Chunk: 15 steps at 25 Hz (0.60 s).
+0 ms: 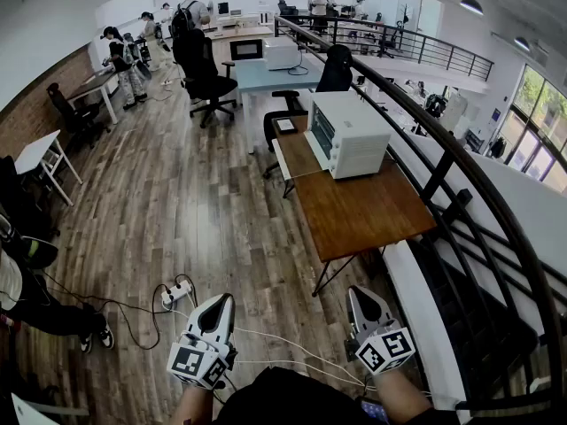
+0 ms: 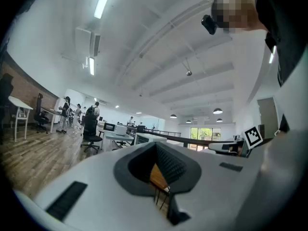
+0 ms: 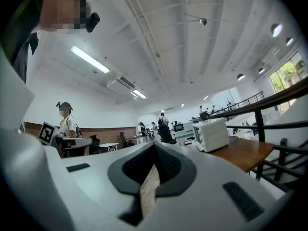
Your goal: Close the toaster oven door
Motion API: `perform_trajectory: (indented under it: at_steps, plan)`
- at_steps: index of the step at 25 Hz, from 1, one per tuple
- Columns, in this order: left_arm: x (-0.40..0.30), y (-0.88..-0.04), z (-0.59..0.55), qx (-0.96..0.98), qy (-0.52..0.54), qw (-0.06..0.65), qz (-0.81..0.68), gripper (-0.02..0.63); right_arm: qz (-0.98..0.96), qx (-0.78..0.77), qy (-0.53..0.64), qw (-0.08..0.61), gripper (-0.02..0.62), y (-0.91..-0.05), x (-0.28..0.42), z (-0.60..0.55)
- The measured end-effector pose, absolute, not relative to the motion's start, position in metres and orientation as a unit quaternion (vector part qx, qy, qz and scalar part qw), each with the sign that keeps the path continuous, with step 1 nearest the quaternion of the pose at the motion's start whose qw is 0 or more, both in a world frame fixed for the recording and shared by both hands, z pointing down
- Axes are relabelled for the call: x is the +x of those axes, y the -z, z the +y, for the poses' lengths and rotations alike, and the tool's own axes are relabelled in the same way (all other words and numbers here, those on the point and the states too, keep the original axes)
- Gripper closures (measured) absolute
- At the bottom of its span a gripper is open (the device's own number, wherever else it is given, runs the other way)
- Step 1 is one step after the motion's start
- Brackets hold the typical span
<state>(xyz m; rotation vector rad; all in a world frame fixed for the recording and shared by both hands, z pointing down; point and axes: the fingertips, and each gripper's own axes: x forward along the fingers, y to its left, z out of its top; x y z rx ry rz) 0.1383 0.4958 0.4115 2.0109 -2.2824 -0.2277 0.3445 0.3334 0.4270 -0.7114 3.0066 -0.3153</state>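
One toaster oven (image 1: 347, 134) on one wooden table (image 1: 363, 211); two tongs, left gripper (image 1: 219, 304), right gripper (image 1: 359, 295), both pinched closed, empty

Open floor (image 1: 204, 220) fronts the toaster oven (image 1: 350, 135) on its table (image 1: 363, 215) — railing (image 1: 450, 153) blocks the far side.

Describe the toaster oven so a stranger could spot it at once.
Follow the black railing on the right to the brown wooden table beside it. The toaster oven sits at that table's far end. It is a white box with a dark glass front facing left, unlike the white machine on the pale desk behind.
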Motion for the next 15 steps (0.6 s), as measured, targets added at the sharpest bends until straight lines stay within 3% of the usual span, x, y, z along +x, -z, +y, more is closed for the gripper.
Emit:
perform_trajectory:
  at_steps: [15]
  plan:
    - [0.157, -0.414, 0.462, 0.645, 0.05, 0.032, -0.762, 0.597, 0.968, -0.225, 0.107, 0.02, 0.598, -0.433, 0.367, 0.306]
